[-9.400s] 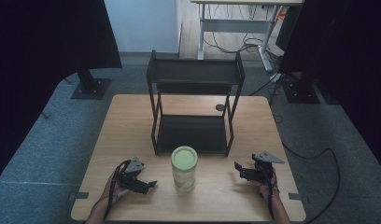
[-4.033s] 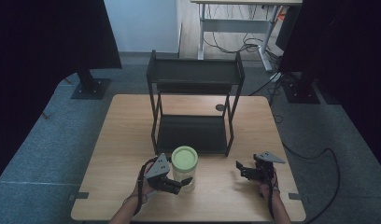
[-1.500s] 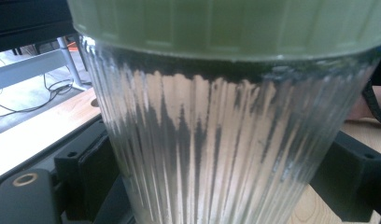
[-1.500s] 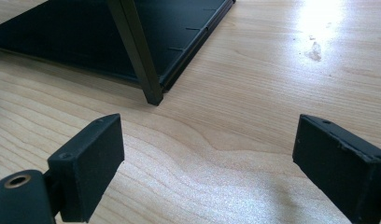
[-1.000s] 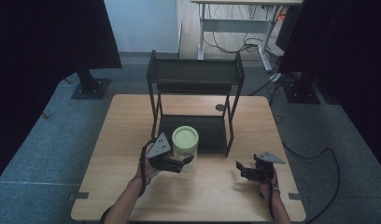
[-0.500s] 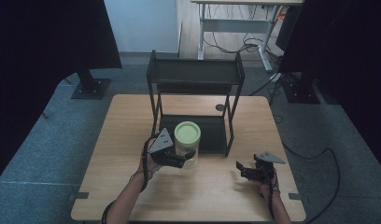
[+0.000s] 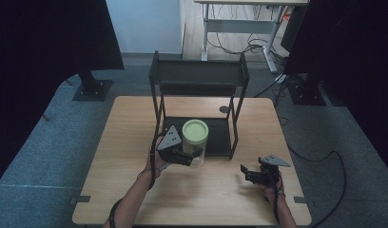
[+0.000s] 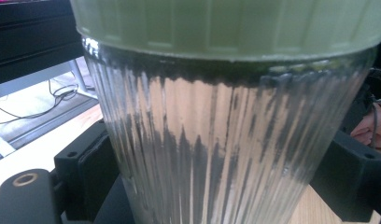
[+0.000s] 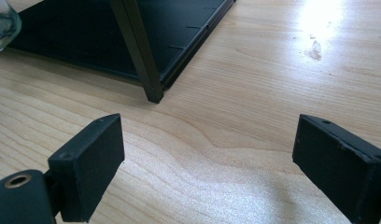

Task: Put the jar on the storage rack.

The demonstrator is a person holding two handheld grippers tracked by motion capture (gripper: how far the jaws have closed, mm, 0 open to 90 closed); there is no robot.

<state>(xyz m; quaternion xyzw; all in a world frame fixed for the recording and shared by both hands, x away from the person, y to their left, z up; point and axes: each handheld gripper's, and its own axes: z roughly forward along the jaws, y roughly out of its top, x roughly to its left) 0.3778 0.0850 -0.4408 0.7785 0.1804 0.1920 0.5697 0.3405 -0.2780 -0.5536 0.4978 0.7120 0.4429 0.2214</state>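
Note:
A ribbed clear glass jar point(image 7: 196, 142) with a pale green lid point(image 7: 195, 128) is held off the table at the front edge of the black two-tier rack point(image 7: 198, 76). My left gripper point(image 7: 191, 159) is shut on the jar's body. In the left gripper view the jar point(image 8: 226, 140) stands between both jaws and the lid point(image 8: 226, 23) spans the top. My right gripper point(image 7: 245, 172) rests low at the table's front right, open and holding nothing. In its own view the right gripper point(image 9: 207, 163) has wide-apart jaws over bare wood, with the rack's front leg point(image 9: 139, 56) ahead.
The rack's lower shelf point(image 7: 219, 137) lies just behind the jar, its upper shelf above. A small dark round spot point(image 7: 224, 109) marks the wooden table point(image 7: 116, 156) behind the rack. Black monitor stands and cables stand on the floor beyond.
My left gripper took hold of the jar at the table's front, lifted it and carried it forward toward the rack's lower shelf. The right gripper has stayed put.

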